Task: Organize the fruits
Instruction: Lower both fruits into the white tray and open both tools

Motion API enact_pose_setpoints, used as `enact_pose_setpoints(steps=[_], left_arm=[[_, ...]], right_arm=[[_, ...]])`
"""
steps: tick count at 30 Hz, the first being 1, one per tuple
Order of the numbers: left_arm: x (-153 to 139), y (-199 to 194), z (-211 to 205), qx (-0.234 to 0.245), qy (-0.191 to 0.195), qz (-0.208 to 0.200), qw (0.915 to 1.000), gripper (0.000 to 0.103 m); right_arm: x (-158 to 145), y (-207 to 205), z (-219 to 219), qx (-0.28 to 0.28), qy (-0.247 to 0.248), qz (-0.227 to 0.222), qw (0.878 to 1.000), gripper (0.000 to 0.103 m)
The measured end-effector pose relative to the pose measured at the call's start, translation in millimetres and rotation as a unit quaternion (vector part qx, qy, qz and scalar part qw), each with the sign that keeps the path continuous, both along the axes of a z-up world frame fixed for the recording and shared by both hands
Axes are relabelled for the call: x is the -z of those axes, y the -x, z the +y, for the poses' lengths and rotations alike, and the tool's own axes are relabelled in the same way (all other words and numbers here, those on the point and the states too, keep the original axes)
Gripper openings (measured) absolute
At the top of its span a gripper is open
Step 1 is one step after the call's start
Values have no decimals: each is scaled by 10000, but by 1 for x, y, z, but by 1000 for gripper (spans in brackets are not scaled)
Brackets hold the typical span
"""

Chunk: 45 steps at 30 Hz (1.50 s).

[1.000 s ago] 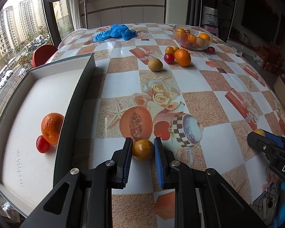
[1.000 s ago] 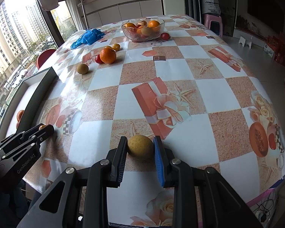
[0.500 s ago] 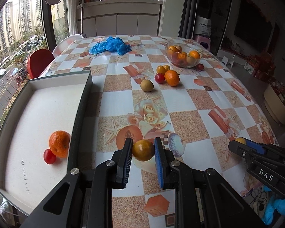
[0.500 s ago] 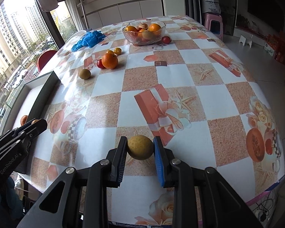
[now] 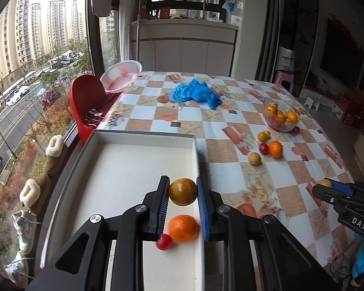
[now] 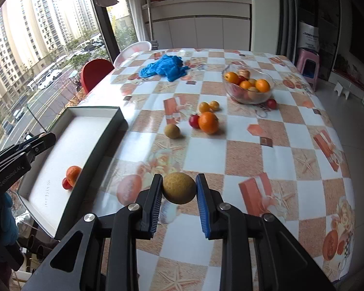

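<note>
My left gripper (image 5: 183,192) is shut on a brownish-orange round fruit (image 5: 182,191) and holds it above the right part of the white box (image 5: 133,169). In the box, below the held fruit, lie an orange (image 5: 184,228) and a small red fruit (image 5: 164,241). My right gripper (image 6: 179,189) is shut on a yellow-brown round fruit (image 6: 179,188), held above the checked tablecloth to the right of the box (image 6: 85,131). Farther back on the table lie a yellowish fruit (image 6: 171,131), an orange (image 6: 208,122), a red fruit (image 6: 194,120) and two small orange fruits (image 6: 208,106).
A glass bowl (image 6: 248,86) with several fruits stands at the back right, a red fruit (image 6: 271,103) beside it. A blue crumpled cloth (image 6: 163,68) lies at the back. A red chair (image 5: 85,101) stands at the table's left side, by the window.
Both grippers have risen with their fruits and swung left. The left one now hangs over the box instead of over the tablecloth. The right one has come closer to the box.
</note>
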<state>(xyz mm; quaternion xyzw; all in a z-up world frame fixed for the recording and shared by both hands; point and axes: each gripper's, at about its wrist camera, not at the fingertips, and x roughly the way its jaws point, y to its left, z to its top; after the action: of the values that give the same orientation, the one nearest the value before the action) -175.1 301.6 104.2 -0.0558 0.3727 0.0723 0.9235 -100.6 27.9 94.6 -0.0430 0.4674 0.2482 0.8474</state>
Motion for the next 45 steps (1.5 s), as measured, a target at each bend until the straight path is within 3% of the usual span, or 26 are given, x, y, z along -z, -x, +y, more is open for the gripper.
enact_pose_setpoints(steps=[11, 22, 29, 32, 33, 34, 37, 39, 45], left_arm=[[35, -3, 61, -566, -13, 491, 9972, 24], [68, 0, 86, -770, 9, 906, 9929, 24], [82, 2, 84, -749, 36, 1061, 9915, 24], [86, 1, 83, -776, 79, 1124, 9906, 24], [86, 1, 83, -786, 57, 1114, 9906, 24], [86, 1, 81, -790, 20, 1113, 9906, 25], [84, 3, 79, -859, -30, 1058, 9907, 91], [78, 6, 77, -883, -22, 891, 9921, 92], [71, 1, 70, -789, 63, 975, 9921, 92]], right_arm=[[-13, -2, 105, -1245, 34, 67, 9922, 30], [23, -6, 188, -1891, 162, 605, 9799, 30], [39, -3, 202, -1997, 406, 709, 9765, 31], [38, -2, 204, -2055, 476, 655, 9753, 43], [37, -1, 204, -2075, 489, 627, 9750, 56], [35, 0, 204, -2090, 492, 588, 9749, 64], [30, 0, 202, -2106, 512, 475, 9751, 66], [27, -1, 200, -2090, 493, 428, 9757, 70], [21, -8, 182, -1859, 470, 308, 9810, 84]])
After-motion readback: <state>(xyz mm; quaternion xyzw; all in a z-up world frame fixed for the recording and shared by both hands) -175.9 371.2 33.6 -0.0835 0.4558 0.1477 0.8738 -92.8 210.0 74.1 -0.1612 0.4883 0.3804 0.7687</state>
